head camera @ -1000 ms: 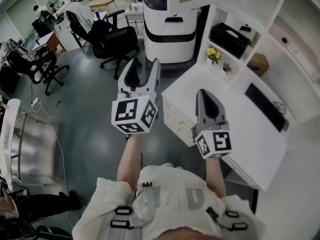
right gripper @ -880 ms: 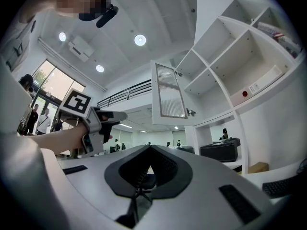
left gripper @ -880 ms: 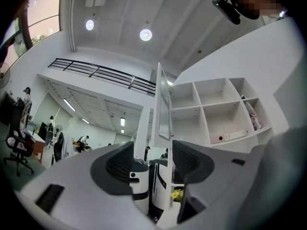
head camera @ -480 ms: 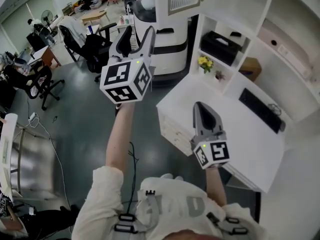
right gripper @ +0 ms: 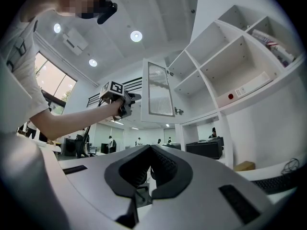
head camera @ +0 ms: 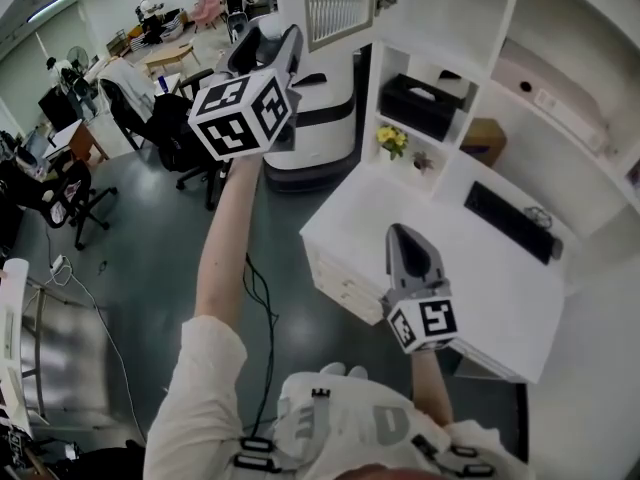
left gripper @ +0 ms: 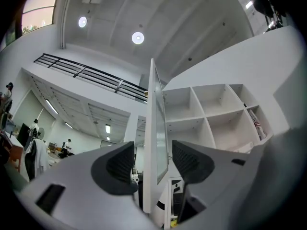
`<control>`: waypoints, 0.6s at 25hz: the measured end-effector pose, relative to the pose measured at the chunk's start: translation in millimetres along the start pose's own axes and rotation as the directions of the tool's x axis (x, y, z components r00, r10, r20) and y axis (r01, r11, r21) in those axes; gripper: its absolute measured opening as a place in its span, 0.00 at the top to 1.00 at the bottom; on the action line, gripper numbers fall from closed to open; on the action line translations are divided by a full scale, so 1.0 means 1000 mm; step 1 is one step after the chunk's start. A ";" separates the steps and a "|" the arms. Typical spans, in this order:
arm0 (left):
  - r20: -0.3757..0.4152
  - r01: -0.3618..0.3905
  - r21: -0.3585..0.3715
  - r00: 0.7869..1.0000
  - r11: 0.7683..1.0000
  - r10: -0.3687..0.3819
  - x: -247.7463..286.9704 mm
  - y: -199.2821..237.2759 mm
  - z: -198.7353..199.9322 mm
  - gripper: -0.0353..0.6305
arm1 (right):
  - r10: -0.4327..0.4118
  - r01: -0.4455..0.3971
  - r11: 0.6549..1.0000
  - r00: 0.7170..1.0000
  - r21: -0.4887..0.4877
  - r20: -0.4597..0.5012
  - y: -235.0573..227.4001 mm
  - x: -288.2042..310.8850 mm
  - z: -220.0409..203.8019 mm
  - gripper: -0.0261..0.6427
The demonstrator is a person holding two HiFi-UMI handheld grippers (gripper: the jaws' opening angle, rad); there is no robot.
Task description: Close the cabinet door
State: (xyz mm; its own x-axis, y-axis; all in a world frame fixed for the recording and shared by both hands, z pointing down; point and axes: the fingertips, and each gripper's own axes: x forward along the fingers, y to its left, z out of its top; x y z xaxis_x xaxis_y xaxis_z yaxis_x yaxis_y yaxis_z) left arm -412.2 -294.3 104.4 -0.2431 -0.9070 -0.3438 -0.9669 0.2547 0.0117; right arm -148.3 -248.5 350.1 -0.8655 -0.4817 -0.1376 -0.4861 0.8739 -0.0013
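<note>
White shelving (head camera: 505, 38) rises over one desk (head camera: 480, 258). One door (head camera: 338, 3) stands open at upper left, edge-on just ahead of the left gripper (head camera: 278, 40), jaws apart. The right gripper (head camera: 405, 236), jaws together, hovers over the desk.

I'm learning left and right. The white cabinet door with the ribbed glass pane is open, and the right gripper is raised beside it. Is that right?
No. The white cabinet door with the ribbed glass pane is open, but the left gripper is the one raised beside it, as the head view shows. The right gripper is low.
</note>
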 end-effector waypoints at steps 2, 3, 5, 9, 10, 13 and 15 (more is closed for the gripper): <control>0.001 -0.004 -0.005 1.000 1.000 0.004 0.012 0.004 0.003 0.60 | -0.017 0.017 1.000 1.000 0.004 -0.004 -0.007 -0.002 -0.002 0.96; 0.001 -0.004 -0.001 1.000 1.000 0.004 0.018 0.006 0.004 0.60 | -0.025 0.025 1.000 1.000 0.006 -0.007 -0.010 -0.004 -0.003 0.96; -0.007 0.001 0.003 1.000 1.000 -0.001 0.030 0.008 0.005 0.60 | -0.044 0.044 0.999 0.999 0.007 -0.009 -0.015 -0.006 -0.004 0.96; -0.026 0.007 0.002 1.000 1.000 -0.007 0.045 0.011 0.008 0.64 | -0.072 0.073 0.997 0.997 0.012 -0.016 -0.020 -0.011 -0.008 0.96; -0.033 0.008 0.000 0.999 1.000 -0.008 0.048 0.012 0.008 0.65 | -0.077 0.078 0.997 0.997 0.013 -0.018 -0.021 -0.012 -0.008 0.96; -0.063 0.012 -0.003 0.998 1.000 -0.013 0.057 0.014 0.003 0.65 | -0.089 0.089 0.996 0.996 0.011 -0.023 -0.023 -0.014 -0.009 0.96; -0.077 0.014 -0.001 0.997 1.000 -0.014 0.059 0.014 0.001 0.66 | -0.093 0.093 0.996 0.995 0.009 -0.024 -0.024 -0.015 -0.010 0.96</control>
State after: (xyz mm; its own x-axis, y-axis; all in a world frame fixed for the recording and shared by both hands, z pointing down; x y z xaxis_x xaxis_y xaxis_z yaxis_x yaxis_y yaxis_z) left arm -439.7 -343.7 83.7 -0.2352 -0.9335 -0.2707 -0.9702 0.2422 0.0076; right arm -125.1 -262.7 361.7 -0.8191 -0.5624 -0.1132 -0.5637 0.8257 -0.0232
